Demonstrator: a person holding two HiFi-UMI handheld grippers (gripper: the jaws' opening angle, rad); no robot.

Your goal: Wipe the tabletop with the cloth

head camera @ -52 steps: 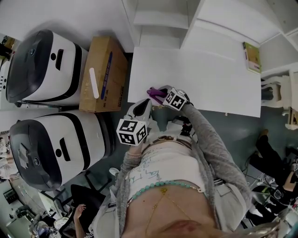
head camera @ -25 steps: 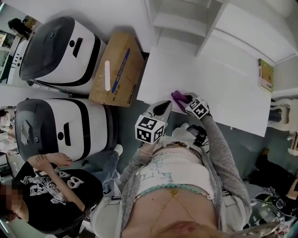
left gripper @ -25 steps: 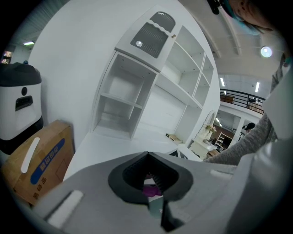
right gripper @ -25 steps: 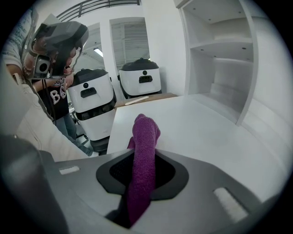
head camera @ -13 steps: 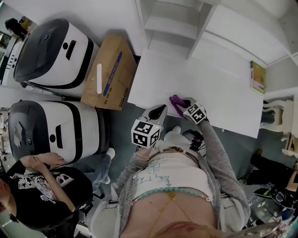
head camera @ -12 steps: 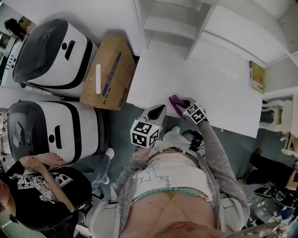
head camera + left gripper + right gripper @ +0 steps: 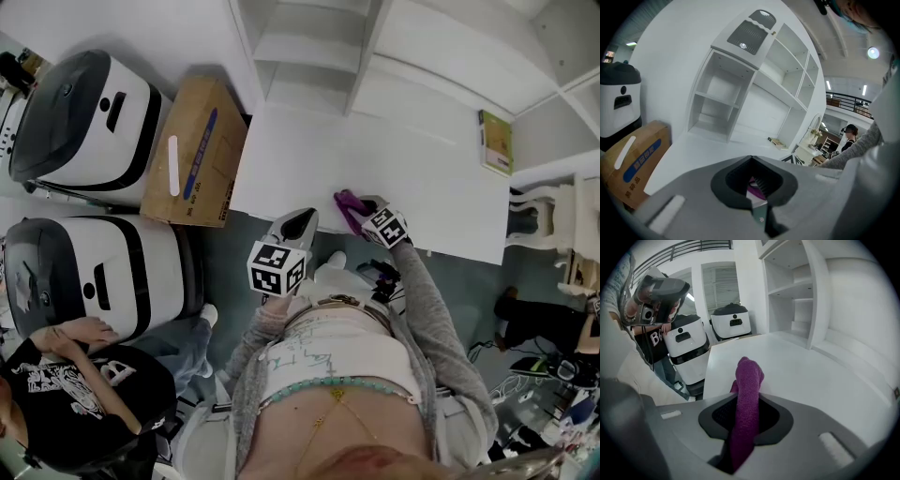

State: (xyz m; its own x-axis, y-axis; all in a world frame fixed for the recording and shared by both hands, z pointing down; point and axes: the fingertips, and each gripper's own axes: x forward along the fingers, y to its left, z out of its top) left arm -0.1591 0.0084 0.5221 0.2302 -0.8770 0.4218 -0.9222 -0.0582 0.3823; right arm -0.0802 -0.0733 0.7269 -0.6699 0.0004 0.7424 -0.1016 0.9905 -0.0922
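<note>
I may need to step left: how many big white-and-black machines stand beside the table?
2. One machine stands far left, beside the cardboard box; the other is nearer, left of the table. More may lie outside the view.

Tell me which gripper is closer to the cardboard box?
Left. The left gripper sits at the table edge, nearer the cardboard box; the right gripper, gripping the cloth, is farther along that edge.

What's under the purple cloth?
The white tabletop, near its front edge. The right gripper pinches the purple cloth over it. The patch right beneath the cloth is covered, so nothing there can be seen.
</note>
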